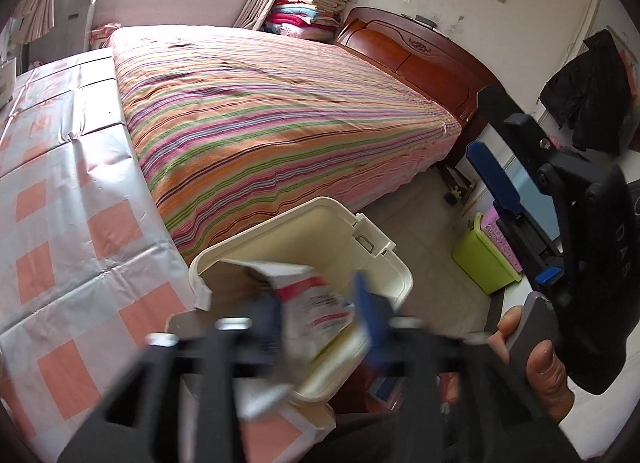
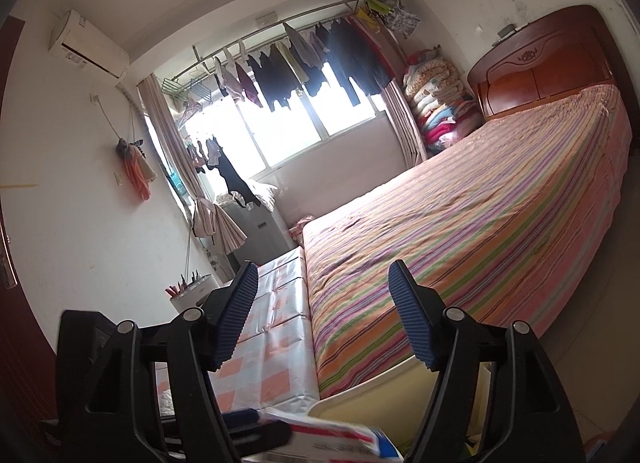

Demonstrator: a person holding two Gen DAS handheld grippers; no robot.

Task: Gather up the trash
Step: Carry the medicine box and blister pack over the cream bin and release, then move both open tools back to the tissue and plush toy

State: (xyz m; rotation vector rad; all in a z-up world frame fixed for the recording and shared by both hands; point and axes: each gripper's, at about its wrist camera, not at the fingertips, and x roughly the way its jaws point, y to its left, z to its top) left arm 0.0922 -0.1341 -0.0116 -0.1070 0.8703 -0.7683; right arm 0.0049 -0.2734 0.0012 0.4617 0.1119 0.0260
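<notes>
The left claw [image 1: 316,315], blurred, stands released around a crumpled red-and-white wrapper [image 1: 316,303] over the cream bin [image 1: 400,263]; contact is unclear. The right claw [image 2: 324,319] gapes empty toward the striped bed [image 2: 480,223], its base cut off.

Bedroom, white walls. Bed [image 2: 480,231] with striped multicolour cover, dark wood headboard [image 2: 544,63]. Folded quilts [image 2: 436,99] stacked in corner beside it. Bright window [image 2: 304,123] backlit, clothes on rail [image 2: 304,59] above. AC unit [image 2: 88,43] high on wall. Checked pink-white cloth [image 1: 60,191] alongside bed.
</notes>
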